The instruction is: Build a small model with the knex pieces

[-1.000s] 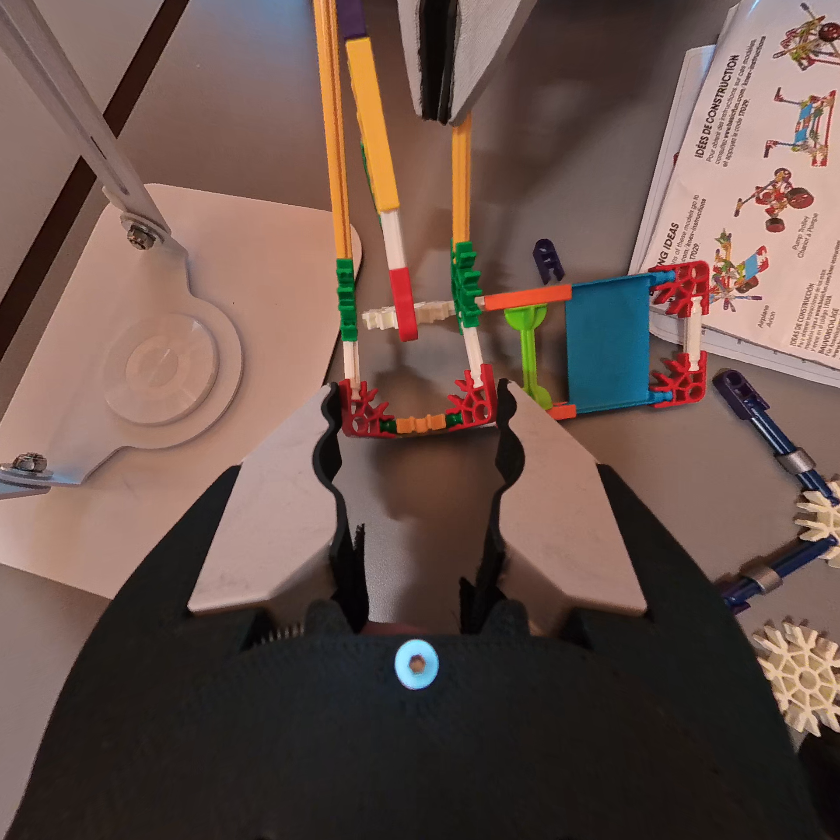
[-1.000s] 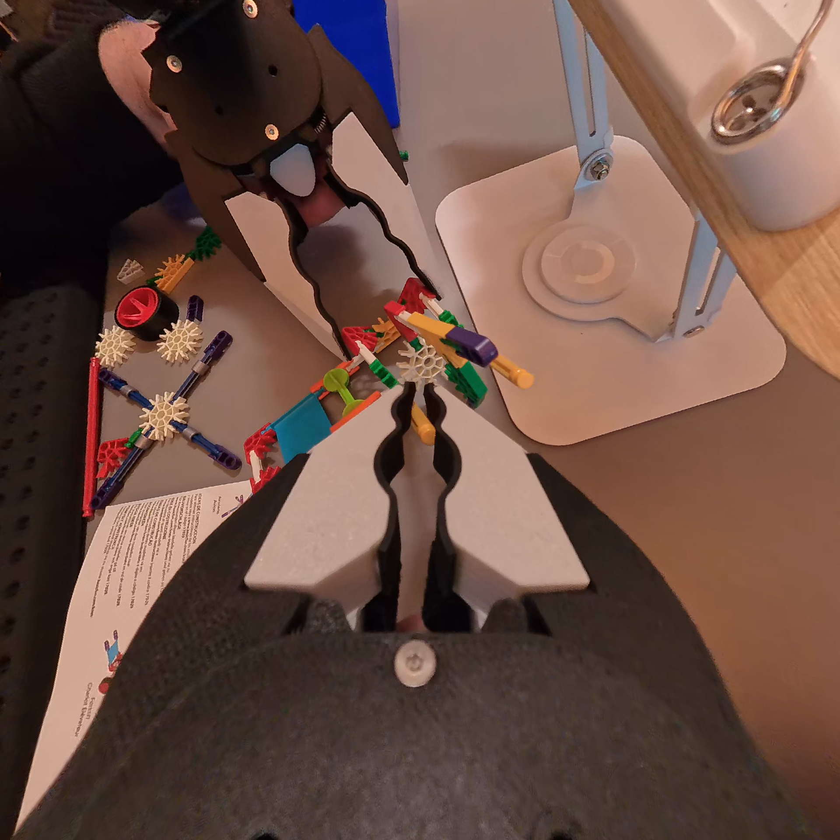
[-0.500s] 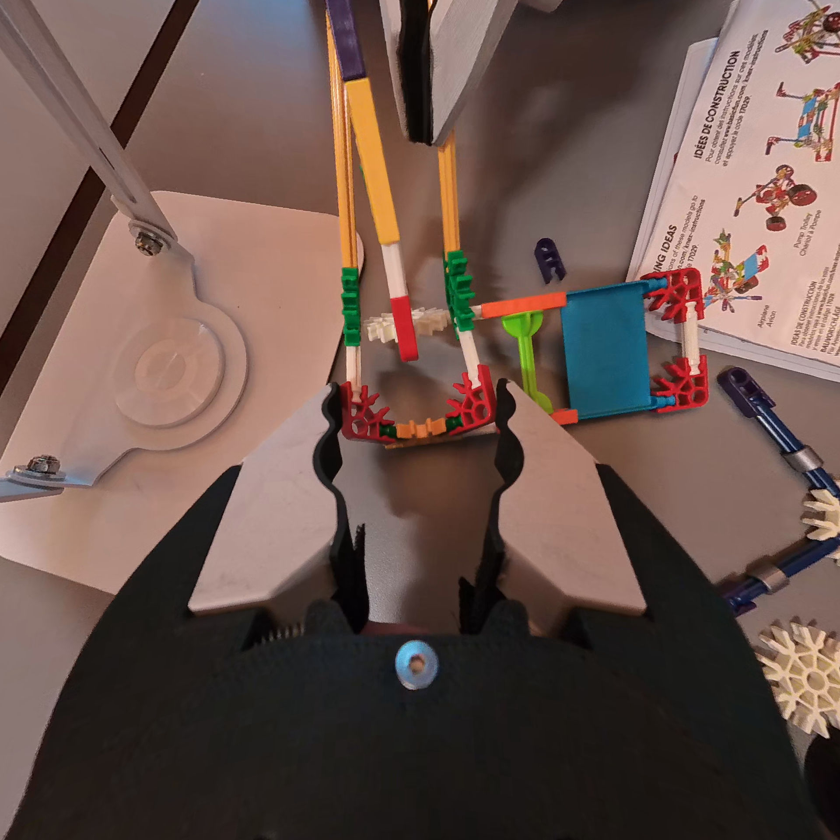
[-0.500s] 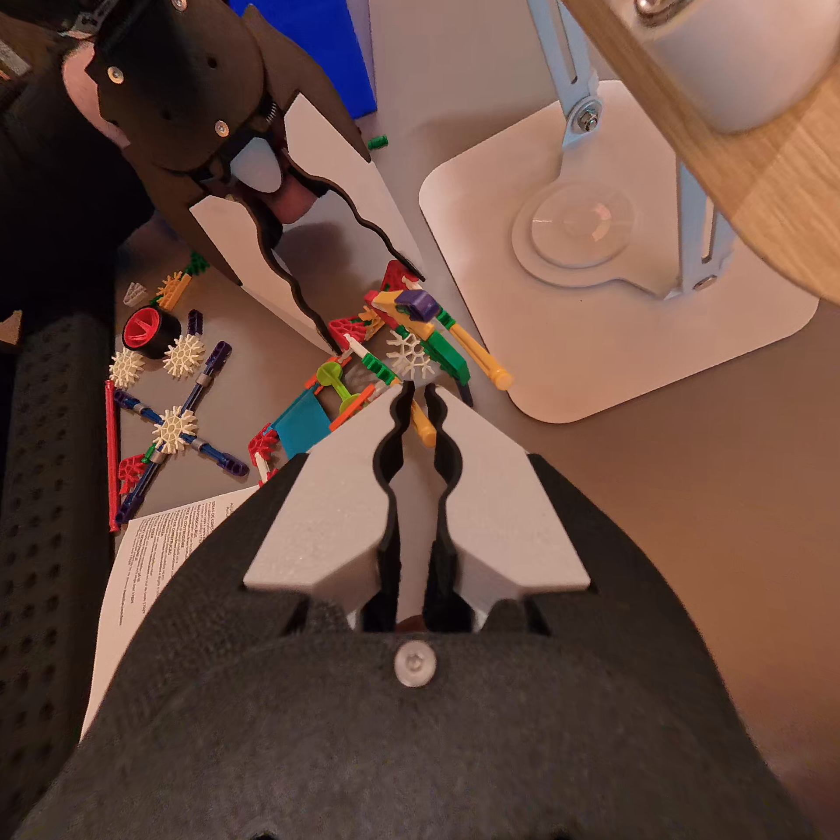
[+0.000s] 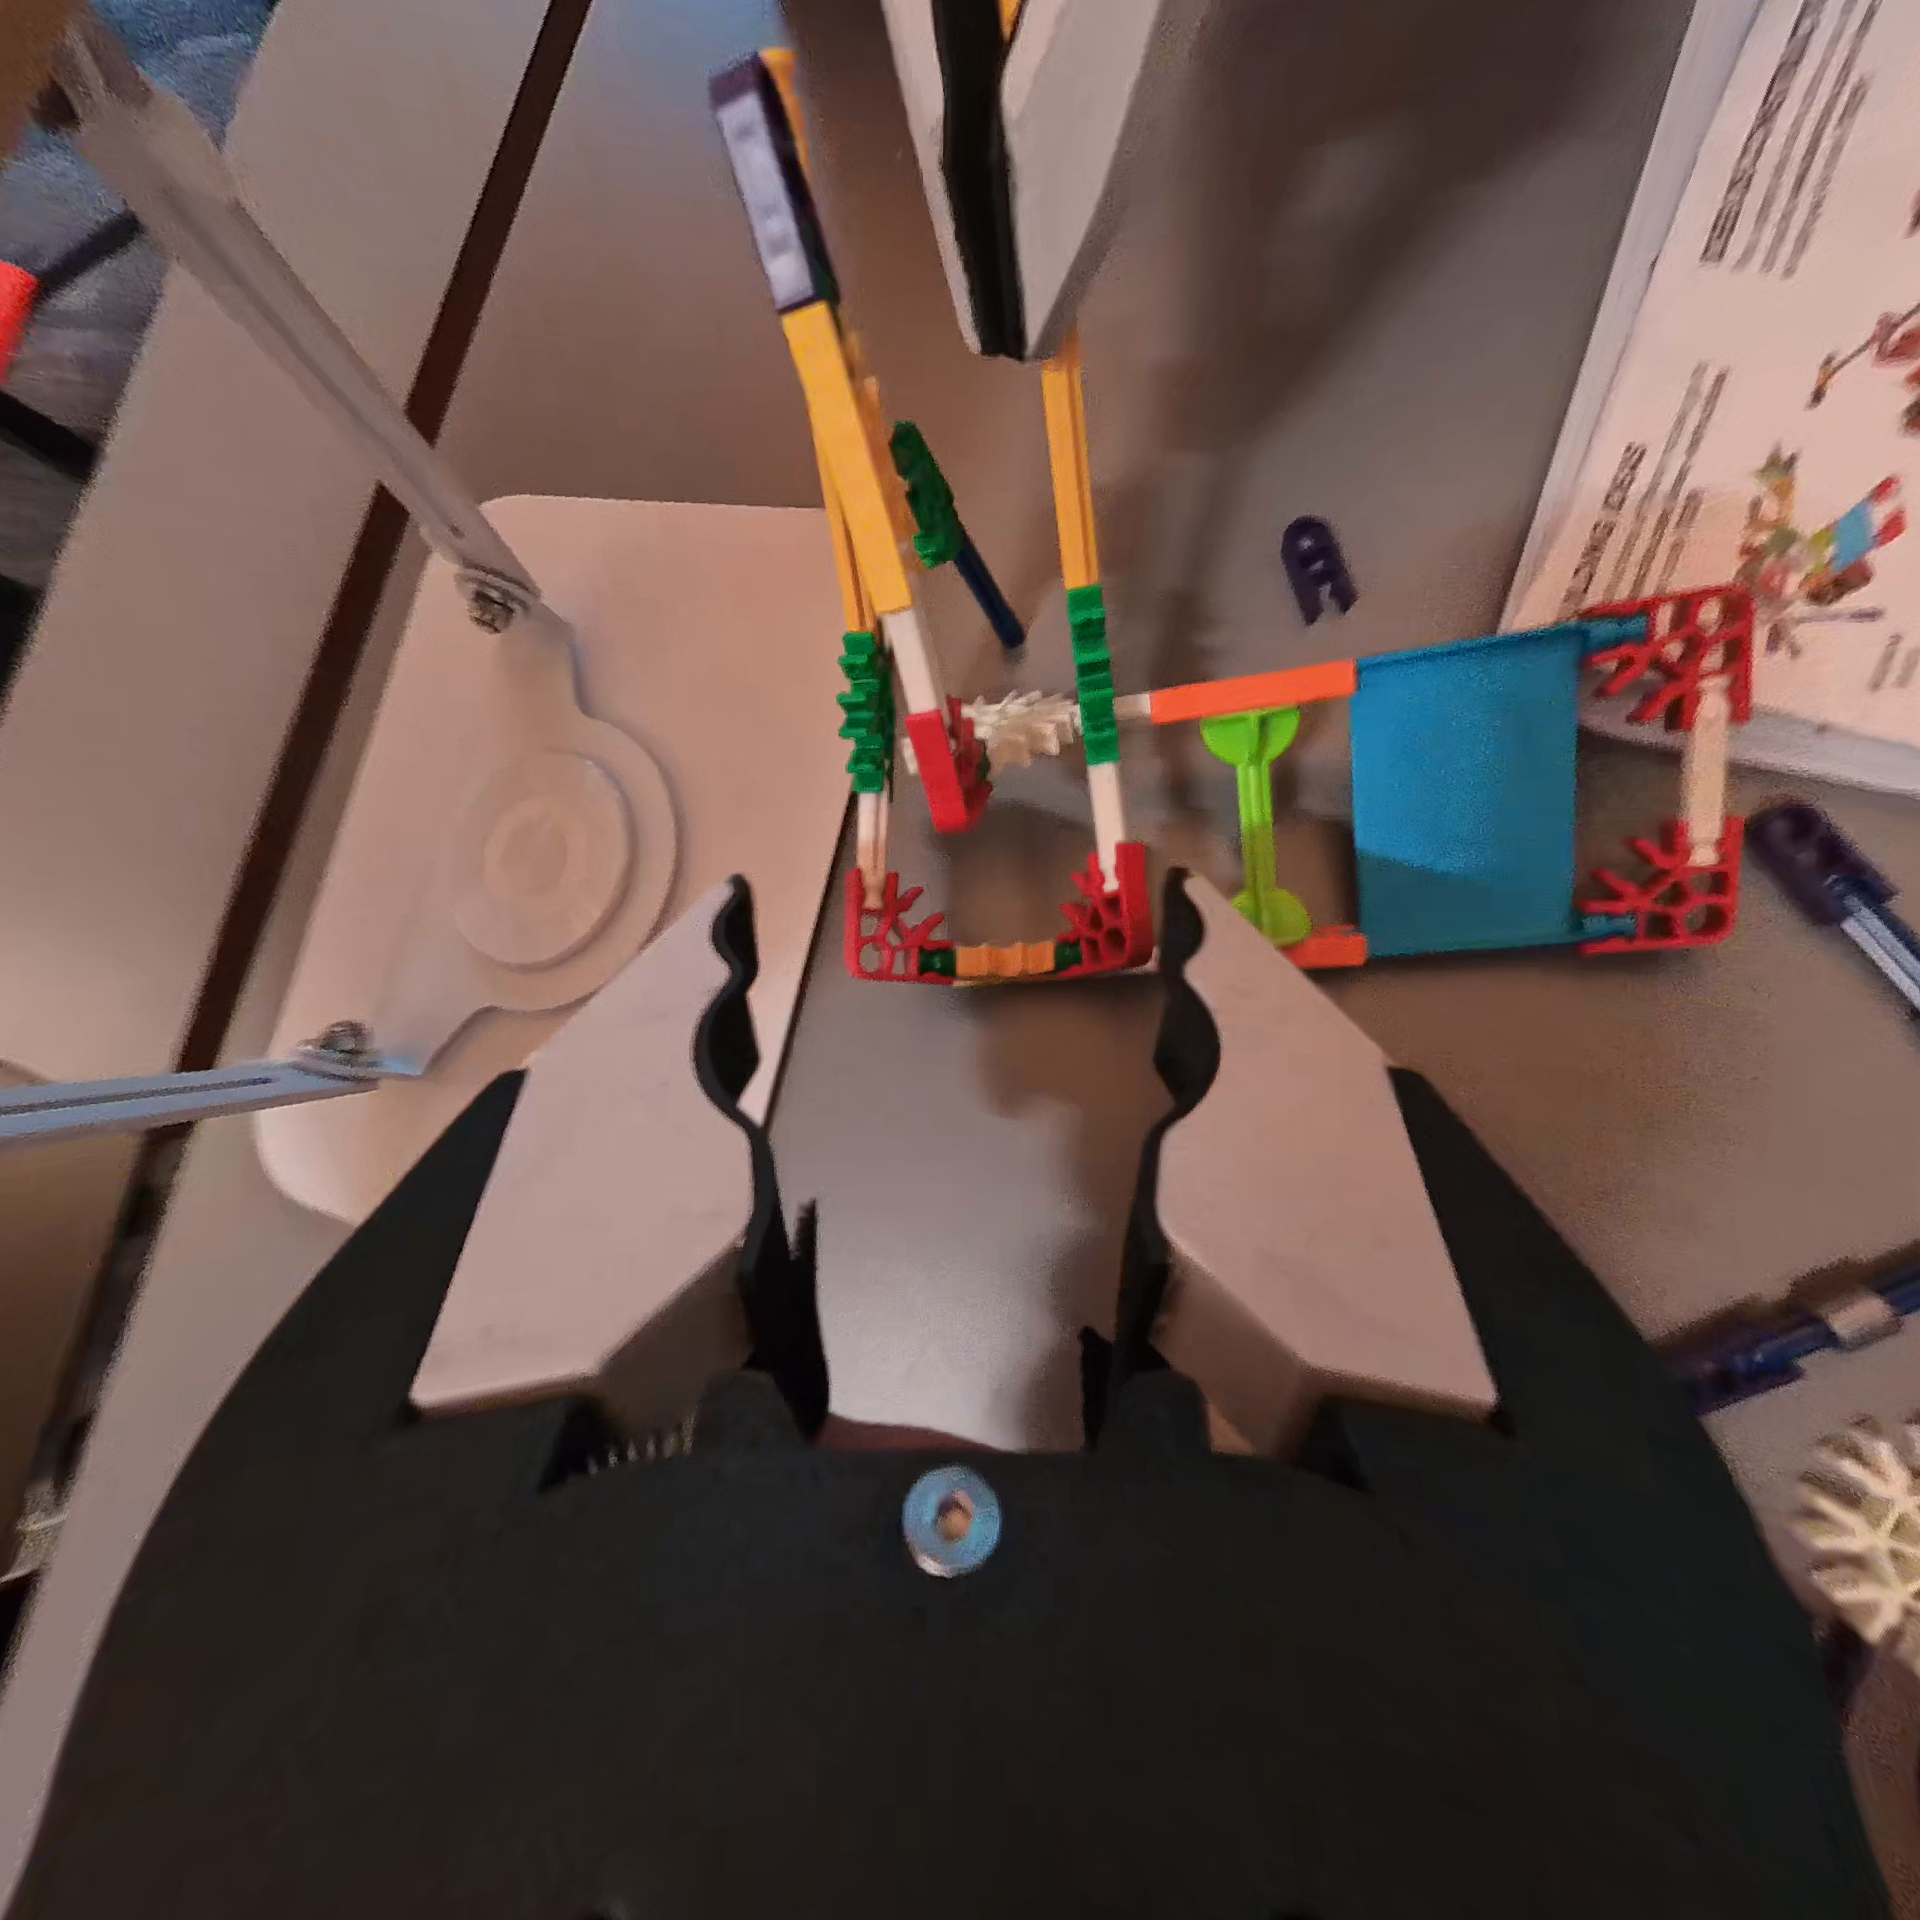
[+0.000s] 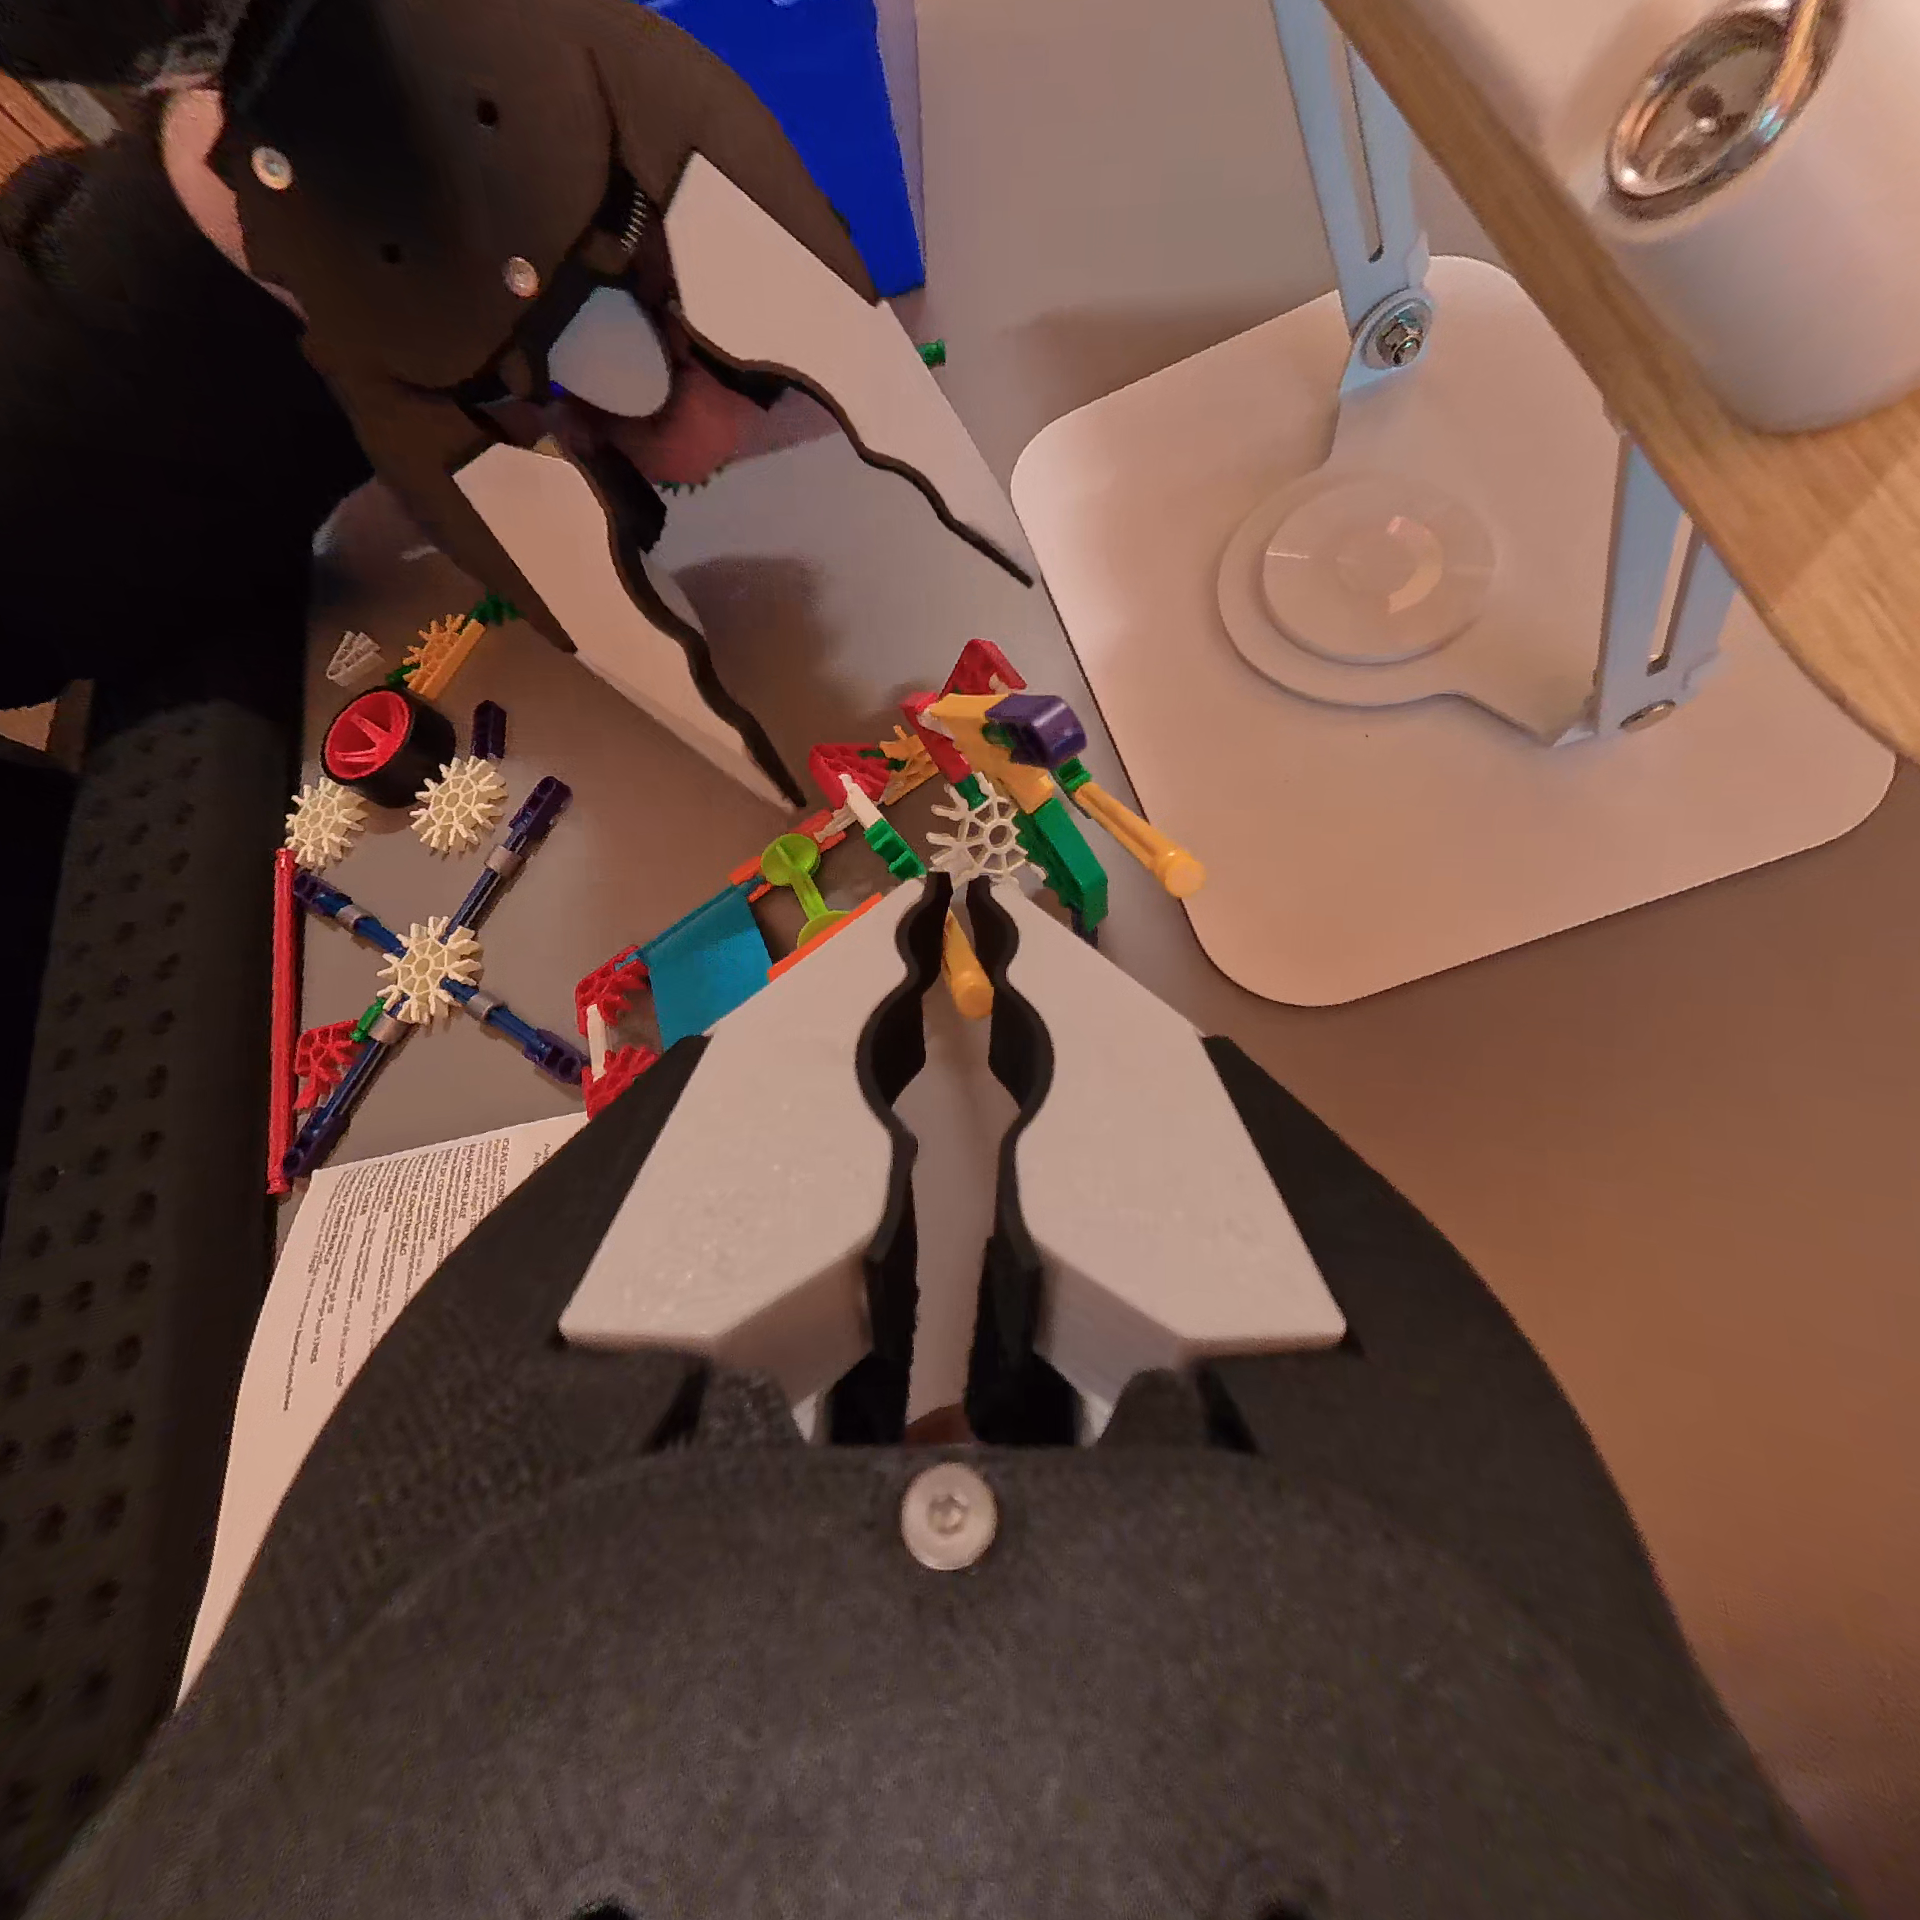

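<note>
Right gripper (image 6: 958,902) pinches a yellow rod (image 6: 964,977) (left gripper (image 5: 954,914) spread wide).

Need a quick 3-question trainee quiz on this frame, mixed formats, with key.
1. True or false: the left gripper is shut on the blue panel.
2. What do the right gripper's fingers clamp? A) a yellow rod of the toy frame B) a loose white snowflake connector C) the lime-green spool
3. Fill in: the loose black wheel on the table has a ___ hub.

Key: 1 false, its fingers are spread wide and hold nothing. 2 A. 3 red.
</note>
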### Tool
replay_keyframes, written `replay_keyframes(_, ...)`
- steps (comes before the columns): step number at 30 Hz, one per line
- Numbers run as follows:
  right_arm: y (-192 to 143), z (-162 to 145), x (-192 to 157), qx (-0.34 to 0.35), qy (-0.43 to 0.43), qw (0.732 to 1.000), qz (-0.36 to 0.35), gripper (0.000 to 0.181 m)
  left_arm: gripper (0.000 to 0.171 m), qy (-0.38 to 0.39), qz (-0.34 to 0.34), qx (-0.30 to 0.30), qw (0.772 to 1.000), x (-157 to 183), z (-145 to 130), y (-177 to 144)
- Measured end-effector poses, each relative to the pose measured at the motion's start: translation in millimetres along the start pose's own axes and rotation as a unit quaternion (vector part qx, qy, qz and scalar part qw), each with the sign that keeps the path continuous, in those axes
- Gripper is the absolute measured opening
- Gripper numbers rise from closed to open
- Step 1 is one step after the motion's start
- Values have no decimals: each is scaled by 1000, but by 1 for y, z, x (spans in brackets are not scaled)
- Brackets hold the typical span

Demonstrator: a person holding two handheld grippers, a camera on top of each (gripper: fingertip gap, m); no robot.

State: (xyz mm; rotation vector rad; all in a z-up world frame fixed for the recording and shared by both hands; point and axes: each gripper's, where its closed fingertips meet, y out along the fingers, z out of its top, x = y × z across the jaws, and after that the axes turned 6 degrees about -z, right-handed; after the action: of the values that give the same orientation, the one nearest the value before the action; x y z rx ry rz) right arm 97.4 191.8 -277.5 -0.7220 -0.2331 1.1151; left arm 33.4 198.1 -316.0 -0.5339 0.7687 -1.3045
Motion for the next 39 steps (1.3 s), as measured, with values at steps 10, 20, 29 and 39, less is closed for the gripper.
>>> replay_keyframes(10,-3,3,-5,3,-6,1000,4,2,25,29,-52,-25,998,28,-2,7)
replay_keyframes(20,-3,0,0,-1,4,1000,1,2,8,2,-88,25,996,31,3,13)
replay_keyframes(29,-3,-6,4,-13,17,1000,0,3,8,-18,-117,59,991,33,6,12)
replay_keyframes(39,-2,-13,4,-24,22,999,7,3,8,-72,-154,82,982,32,5,13)
